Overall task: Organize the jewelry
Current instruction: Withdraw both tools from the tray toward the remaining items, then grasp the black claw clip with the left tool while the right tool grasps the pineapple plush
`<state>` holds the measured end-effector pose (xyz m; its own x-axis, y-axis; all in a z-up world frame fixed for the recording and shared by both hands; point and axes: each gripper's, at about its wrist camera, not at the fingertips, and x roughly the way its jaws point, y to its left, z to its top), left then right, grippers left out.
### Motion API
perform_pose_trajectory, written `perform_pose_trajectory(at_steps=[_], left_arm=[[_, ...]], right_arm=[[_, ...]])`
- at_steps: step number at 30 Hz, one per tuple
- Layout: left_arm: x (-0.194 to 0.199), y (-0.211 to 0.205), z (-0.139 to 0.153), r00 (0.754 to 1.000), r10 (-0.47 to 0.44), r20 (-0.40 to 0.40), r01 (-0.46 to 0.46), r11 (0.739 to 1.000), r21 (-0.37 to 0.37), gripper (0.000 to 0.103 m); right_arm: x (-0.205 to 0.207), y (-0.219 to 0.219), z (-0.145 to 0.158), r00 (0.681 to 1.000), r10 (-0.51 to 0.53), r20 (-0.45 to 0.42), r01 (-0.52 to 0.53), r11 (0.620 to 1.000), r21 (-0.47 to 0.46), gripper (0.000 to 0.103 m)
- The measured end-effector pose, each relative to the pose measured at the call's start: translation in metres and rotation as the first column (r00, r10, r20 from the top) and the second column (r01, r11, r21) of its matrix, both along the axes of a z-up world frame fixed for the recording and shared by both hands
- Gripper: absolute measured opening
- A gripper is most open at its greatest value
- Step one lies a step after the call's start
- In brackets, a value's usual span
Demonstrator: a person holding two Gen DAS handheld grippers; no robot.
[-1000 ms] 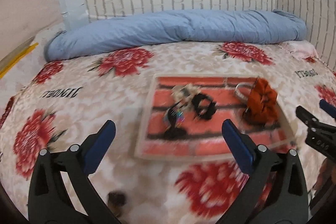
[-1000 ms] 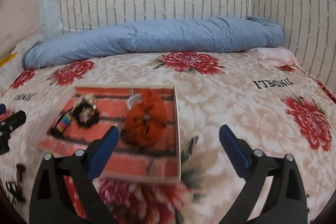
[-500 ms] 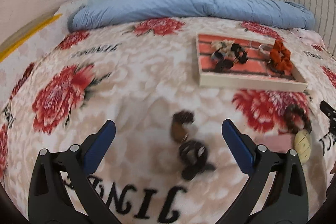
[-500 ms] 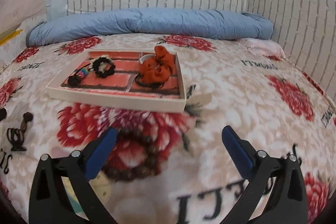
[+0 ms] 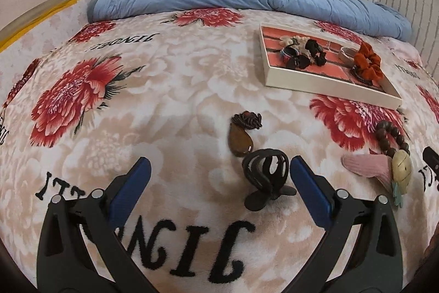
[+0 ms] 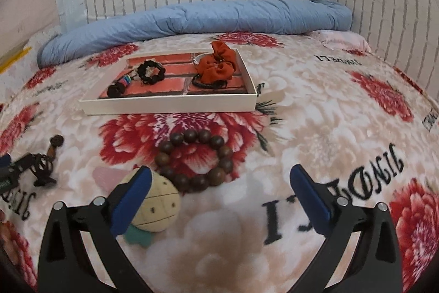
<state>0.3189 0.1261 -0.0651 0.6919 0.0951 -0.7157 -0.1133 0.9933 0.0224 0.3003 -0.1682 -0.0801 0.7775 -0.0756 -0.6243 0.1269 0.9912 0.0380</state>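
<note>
Both grippers have dropped back from the tray (image 6: 170, 106) toward the loose pieces lying on the floral blanket (image 5: 170, 78); a second ago each camera looked almost straight down into the tray, and now the tray sits well ahead of both pairs of jaws, with the unsorted items close in front. The left gripper (image 5: 219, 173) has its jaws spread wide and holds nothing; the black claw clip (image 5: 267, 177) lies between the fingers, close against the inside of the right-hand finger, and the brown teardrop pendant (image 5: 241, 140) with its knotted cord lies just ahead of it. The right gripper (image 6: 219, 180) is likewise released and empty: the wooden bead bracelet (image 6: 193, 159) lies just ahead of the gap between its fingers, toward the left one, and the round cream charm (image 6: 156, 206) sits touching or just behind that left finger, with a pink cloth piece (image 5: 367, 166) beside it. The tray already holds the orange scrunchie (image 6: 218, 65), the black scrunchie (image 6: 151, 72) and a few small dark pieces, so part of the sorting looks done. Judging from how things lie, the shift means a new pick is being set up. The left jaws seem lined up for the claw clip, though it is off-centre and they may need to slide right before closing. The clip's open, springy shape could roll on the soft pile when pinched.
</note>
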Motion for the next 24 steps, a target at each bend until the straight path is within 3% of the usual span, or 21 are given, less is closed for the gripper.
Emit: perform_pose_trajectory(at_steps=[8, 19, 24], left_arm=[[0.005, -0.009, -0.012, 0.999, -0.020, -0.025, 0.021, 0.999, 0.050, 0.098], [0.010, 0.000, -0.020, 0.998, -0.045, -0.048, 0.043, 0.999, -0.024, 0.097], [0.012, -0.002, -0.021, 0.996, -0.079, -0.049, 0.077, 0.996, -0.038, 0.083]], right_arm=[[-0.005, 0.027, -0.008, 0.999, 0.046, -0.027, -0.047, 0.999, -0.025, 0.098], [0.002, 0.050, -0.022, 0.994, 0.055, -0.091, -0.063, 0.994, -0.091, 0.098], [0.004, 0.052, -0.027, 0.992, 0.070, -0.107, -0.079, 0.993, -0.090, 0.088]])
